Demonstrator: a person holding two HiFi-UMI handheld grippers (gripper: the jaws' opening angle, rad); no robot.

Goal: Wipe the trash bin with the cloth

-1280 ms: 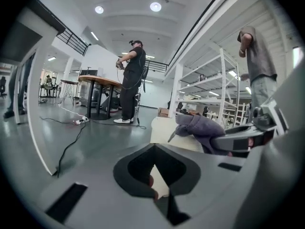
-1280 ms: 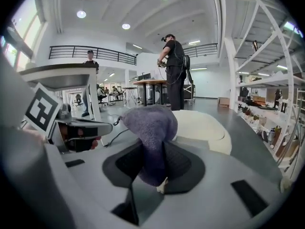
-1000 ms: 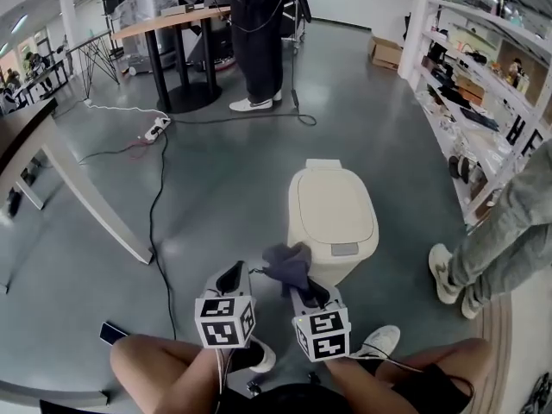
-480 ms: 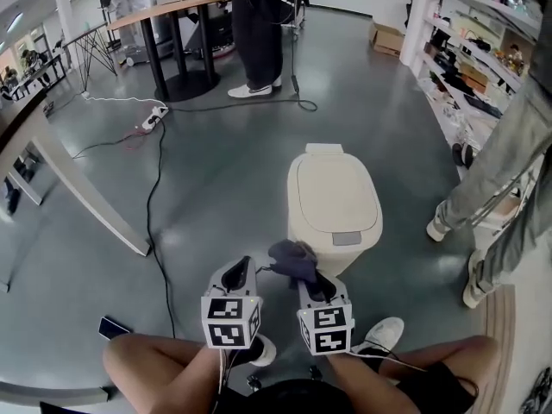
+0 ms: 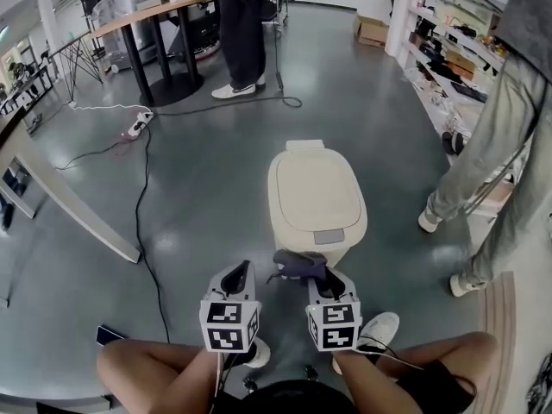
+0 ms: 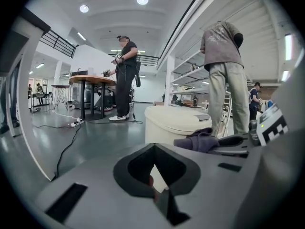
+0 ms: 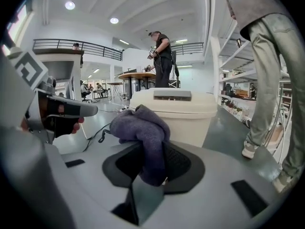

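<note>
Gripping the cloth [image 5: 298,263], right gripper [image 5: 320,281] hovers by trash bin [image 5: 315,192]; left gripper [image 5: 235,276] fingers [image 6: 126,173] closed.

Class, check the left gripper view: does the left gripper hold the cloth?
No, the cloth hangs clamped in the right gripper; the left gripper holds nothing.

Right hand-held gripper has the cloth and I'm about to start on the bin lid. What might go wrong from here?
1. The cloth is bunched loosely in the right hand-held gripper; rubbing might drag it out.
2. The trash bin stands free on the smooth floor, and the left hand-held gripper is off it, so pressure may slide it.
3. A bystander's leg is close beside the bin; a wide stroke might hit it.
</note>
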